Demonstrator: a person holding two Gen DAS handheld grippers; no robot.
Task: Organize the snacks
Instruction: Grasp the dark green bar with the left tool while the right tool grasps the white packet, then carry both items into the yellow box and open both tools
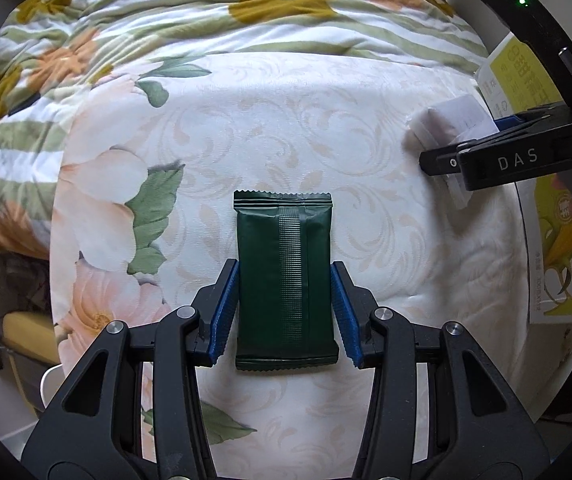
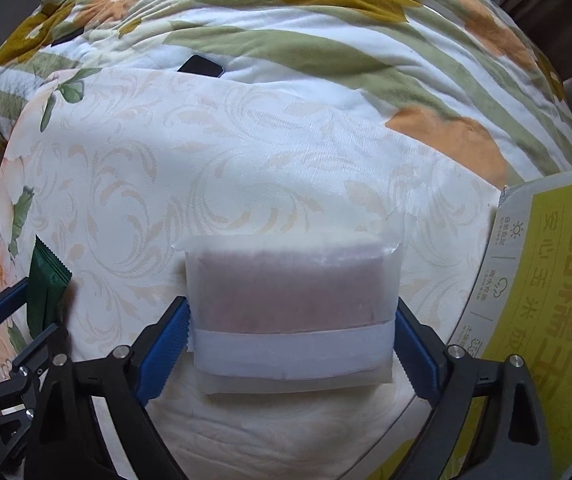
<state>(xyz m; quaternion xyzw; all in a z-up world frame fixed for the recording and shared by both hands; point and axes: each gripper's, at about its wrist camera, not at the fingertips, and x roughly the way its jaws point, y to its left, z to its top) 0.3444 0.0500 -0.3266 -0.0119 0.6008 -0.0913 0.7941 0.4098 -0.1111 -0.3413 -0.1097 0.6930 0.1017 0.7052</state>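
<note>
A dark green snack packet point(image 1: 286, 240) lies lengthwise on a cream floral cloth point(image 1: 306, 120), and my left gripper point(image 1: 284, 268) is shut on it, its blue pads pressing both long sides. The same green packet point(image 2: 47, 280) and the left gripper point(image 2: 5, 320) show at the left edge of the right wrist view. A white translucent packet point(image 2: 292, 280) with a pinkish filling sits crosswise between the pads of my right gripper point(image 2: 290, 306), which touch both of its ends. In the left wrist view that white packet point(image 1: 446, 120) and the right gripper point(image 1: 466, 140) appear at the right.
A yellow and white printed box point(image 2: 546, 300) stands at the right edge of the cloth, close to the right gripper. A rumpled flowered quilt point(image 1: 165, 20) is piled behind. A dark flat object point(image 2: 201, 66) lies at the quilt's edge.
</note>
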